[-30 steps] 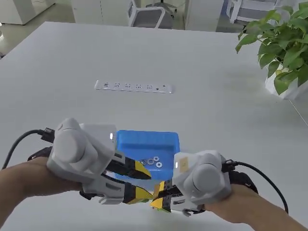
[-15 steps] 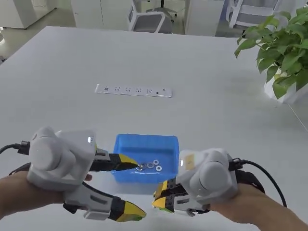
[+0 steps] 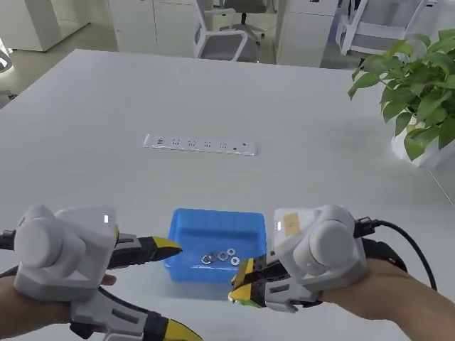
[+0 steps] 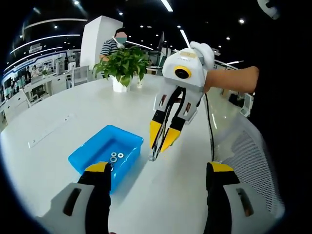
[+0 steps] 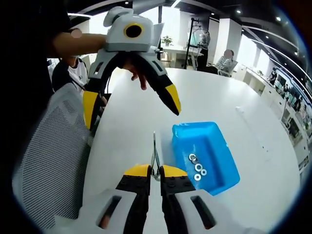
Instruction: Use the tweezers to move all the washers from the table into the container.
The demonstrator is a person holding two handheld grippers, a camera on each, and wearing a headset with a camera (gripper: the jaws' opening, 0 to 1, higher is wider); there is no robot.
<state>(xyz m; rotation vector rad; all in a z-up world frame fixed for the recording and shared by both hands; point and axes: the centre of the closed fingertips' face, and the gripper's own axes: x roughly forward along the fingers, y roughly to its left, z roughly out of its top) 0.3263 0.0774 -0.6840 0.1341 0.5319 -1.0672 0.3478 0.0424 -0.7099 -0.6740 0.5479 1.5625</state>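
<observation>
A blue container (image 3: 186, 226) sits on the white table near me, with three washers (image 3: 220, 256) lying in it. My right gripper (image 3: 242, 283) is at its near right corner, shut on thin metal tweezers (image 5: 154, 155) that point toward the container (image 5: 214, 134) and its washers (image 5: 197, 170). My left gripper (image 3: 174, 290) is left of the container, open wide with nothing between its jaws. In the left gripper view, that gripper (image 4: 160, 168) faces the right gripper (image 4: 163, 139), the tweezers (image 4: 155, 150) and the container (image 4: 87, 157).
A white power strip (image 3: 199, 144) lies farther back on the table. A potted plant (image 3: 416, 78) stands at the right edge. Office chairs (image 3: 224, 35) are beyond the far edge. A mesh chair (image 5: 48, 156) is just behind me.
My left gripper has drawn back to the left, away from the container, and its jaws stand wider apart. The right gripper holds about the same place with the tweezers.
</observation>
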